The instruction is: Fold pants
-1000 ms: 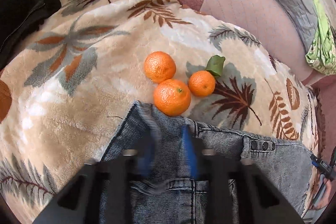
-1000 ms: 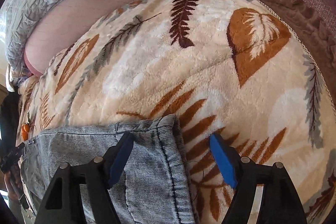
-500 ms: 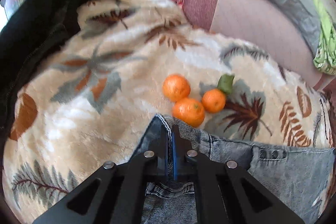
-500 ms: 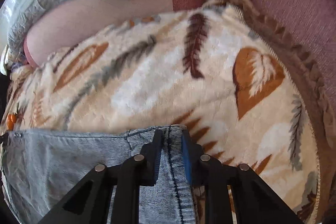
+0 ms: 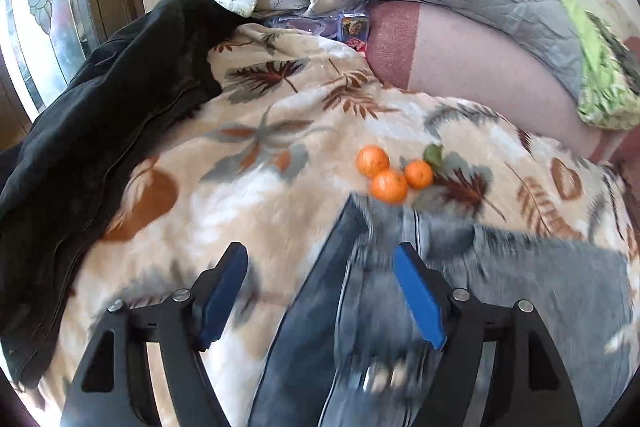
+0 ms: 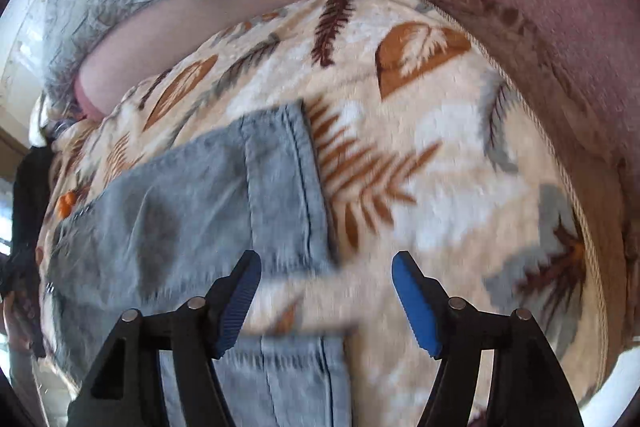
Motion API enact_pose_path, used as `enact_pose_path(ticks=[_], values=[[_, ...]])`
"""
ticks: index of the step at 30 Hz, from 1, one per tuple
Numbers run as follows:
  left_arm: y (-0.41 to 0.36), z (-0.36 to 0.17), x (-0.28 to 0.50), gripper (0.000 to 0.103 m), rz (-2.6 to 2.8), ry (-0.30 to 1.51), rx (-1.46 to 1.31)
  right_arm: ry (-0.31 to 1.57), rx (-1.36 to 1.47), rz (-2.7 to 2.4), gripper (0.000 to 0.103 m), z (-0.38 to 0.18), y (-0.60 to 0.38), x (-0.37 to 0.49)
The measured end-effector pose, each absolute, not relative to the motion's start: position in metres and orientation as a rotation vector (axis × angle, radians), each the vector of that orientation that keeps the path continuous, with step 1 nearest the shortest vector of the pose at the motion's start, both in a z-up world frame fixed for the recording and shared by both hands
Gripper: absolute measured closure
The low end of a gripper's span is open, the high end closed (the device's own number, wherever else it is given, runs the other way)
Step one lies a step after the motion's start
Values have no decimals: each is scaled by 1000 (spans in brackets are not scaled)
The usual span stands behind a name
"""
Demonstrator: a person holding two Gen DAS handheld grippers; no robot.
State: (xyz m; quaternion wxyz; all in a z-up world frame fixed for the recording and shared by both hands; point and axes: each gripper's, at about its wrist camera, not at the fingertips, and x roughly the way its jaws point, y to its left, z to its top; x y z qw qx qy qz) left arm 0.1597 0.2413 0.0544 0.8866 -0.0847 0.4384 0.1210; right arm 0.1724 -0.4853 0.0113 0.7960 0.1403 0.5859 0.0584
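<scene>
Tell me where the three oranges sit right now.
In the left wrist view the three oranges cluster on the leaf-print blanket just right of centre, touching the far edge of the jeans, with a green leaf at the rightmost one.

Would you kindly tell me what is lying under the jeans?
The jeans lie on the leaf-print blanket, which shows all around them. Whatever lies beneath the denim itself is covered and cannot be seen.
</scene>
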Motion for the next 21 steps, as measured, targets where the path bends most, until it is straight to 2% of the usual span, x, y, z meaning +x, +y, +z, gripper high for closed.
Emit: enact_pose_path(ticks=[4, 12, 16, 17, 18, 19, 20, 21], values=[[230, 26, 97, 27, 175, 1061, -118, 1353, 362, 199, 32, -17, -485, 115], [227, -20, 24, 27, 149, 1241, -130, 1340, 412, 140, 33, -25, -479, 74], [225, -24, 14, 28, 142, 1225, -136, 1376, 369, 168, 33, -31, -473, 57], [223, -25, 13, 37, 130, 1223, -135, 1377, 324, 170, 40, -30, -469, 55], [219, -24, 13, 41, 119, 1223, -127, 1382, 264, 154, 66, -30, -465, 53], [214, -22, 10, 47, 128, 1220, -99, 1383, 238, 151, 76, -30, -463, 52], [207, -20, 10, 63, 132, 1217, -65, 1379, 226, 156, 81, -28, -461, 52], [199, -18, 11, 72, 128, 1220, -28, 1372, 186, 153, 82, -25, -457, 51]])
